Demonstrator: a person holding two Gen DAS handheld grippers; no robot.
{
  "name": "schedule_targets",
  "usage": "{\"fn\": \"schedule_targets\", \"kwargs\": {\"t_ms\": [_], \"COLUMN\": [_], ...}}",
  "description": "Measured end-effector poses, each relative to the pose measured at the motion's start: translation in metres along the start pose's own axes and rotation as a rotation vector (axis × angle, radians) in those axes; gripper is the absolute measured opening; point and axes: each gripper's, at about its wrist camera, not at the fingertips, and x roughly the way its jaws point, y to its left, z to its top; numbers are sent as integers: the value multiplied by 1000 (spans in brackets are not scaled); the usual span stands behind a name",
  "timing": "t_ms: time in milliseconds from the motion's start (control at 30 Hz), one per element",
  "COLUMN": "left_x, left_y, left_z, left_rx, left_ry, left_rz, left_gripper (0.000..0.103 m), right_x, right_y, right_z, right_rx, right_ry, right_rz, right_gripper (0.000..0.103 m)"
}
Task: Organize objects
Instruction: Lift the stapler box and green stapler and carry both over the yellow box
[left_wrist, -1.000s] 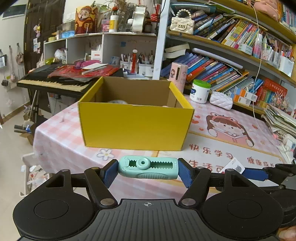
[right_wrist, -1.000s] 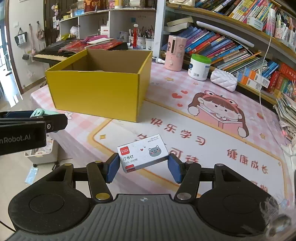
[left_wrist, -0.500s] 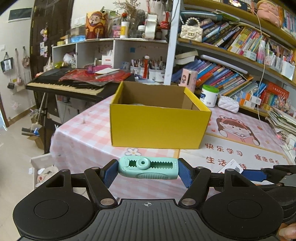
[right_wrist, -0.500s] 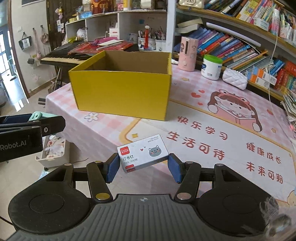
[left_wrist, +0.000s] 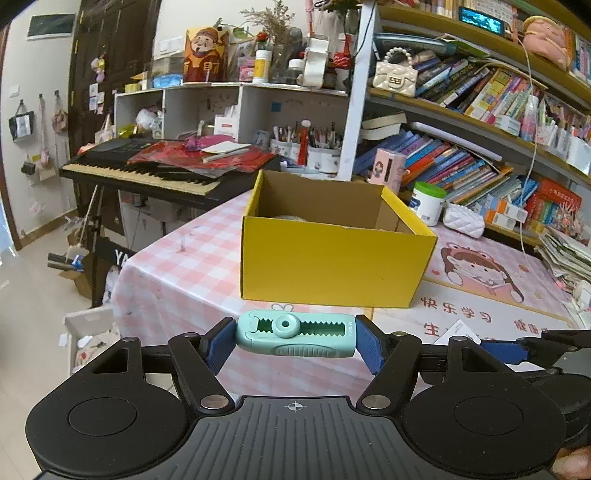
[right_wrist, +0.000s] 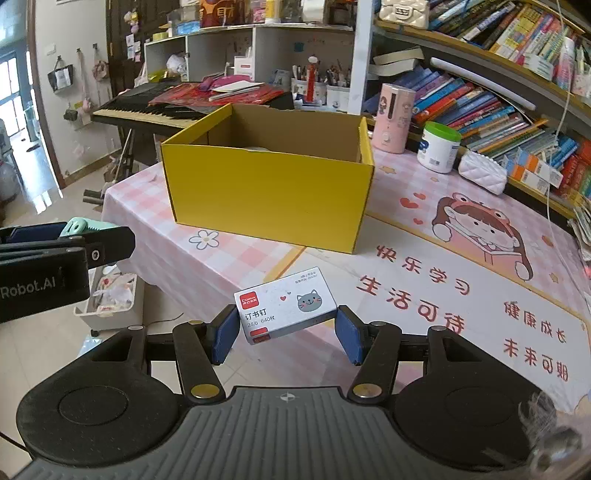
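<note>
Between our left tongs (left_wrist: 295, 338), clenched end to end: one mint-green staple remover (left_wrist: 295, 334), long axis crosswise to the fingers. Between our right tongs (right_wrist: 282, 328), likewise clenched: one staple box (right_wrist: 286, 304) with a cat print, skewed slightly. Both items hang near the table (right_wrist: 424, 266) edge. Yellow carton (right_wrist: 269, 184), open-topped, stands ahead on the table, well apart from both loads; we judge neither hand clearly the nearer, and each must travel forward and over the near wall.
</note>
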Motion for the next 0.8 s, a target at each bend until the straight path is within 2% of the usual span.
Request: {"fn": "schedule_targets", "kwargs": {"t_ms": [367, 667, 800], "left_x": [24, 64, 85], "left_y": [1, -7, -13], "left_z": [31, 73, 91], "left_rx": [6, 11, 20], "left_ry": [-50, -107, -129], "left_rz": [29, 53, 67], "left_gripper": [69, 69, 69], "right_x": [22, 48, 69], "right_y": [-6, -27, -36], "right_z": [40, 101, 126], "right_rx": [5, -2, -34], "right_ry": [-68, -181, -203], "right_rz": [20, 20, 7], "right_gripper": [54, 54, 54]}}
